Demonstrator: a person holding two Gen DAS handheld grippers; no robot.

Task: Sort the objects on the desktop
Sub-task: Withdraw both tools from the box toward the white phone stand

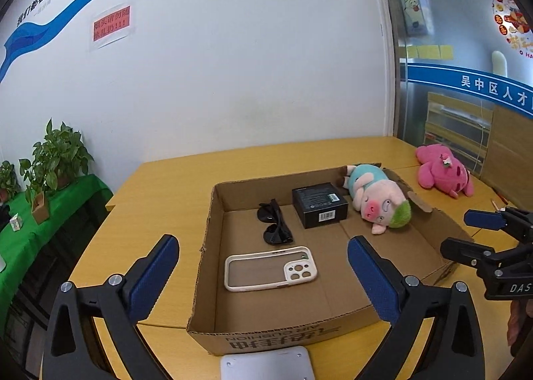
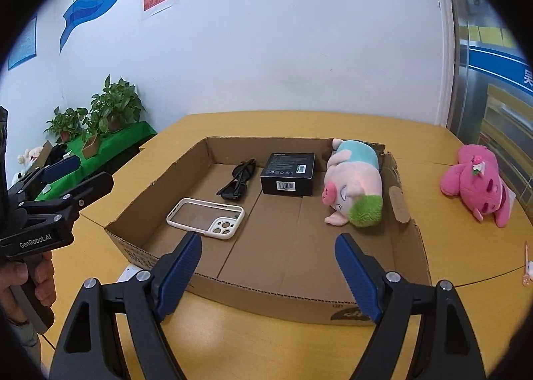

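Left gripper (image 1: 263, 258) and right gripper (image 2: 268, 258) — fingers apart, empty — above the cardboard box (image 2: 233, 290) holding a pig plush (image 2: 353, 186).

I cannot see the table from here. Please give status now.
Left gripper open, empty; right gripper open, empty. Four items in cardboard box; pink plush still outside on table. Nothing in the way.

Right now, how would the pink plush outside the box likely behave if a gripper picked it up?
The pink plush looks soft, so it would probably squash and its limbs droop. Lying flat on the table, it seems unlikely to roll.
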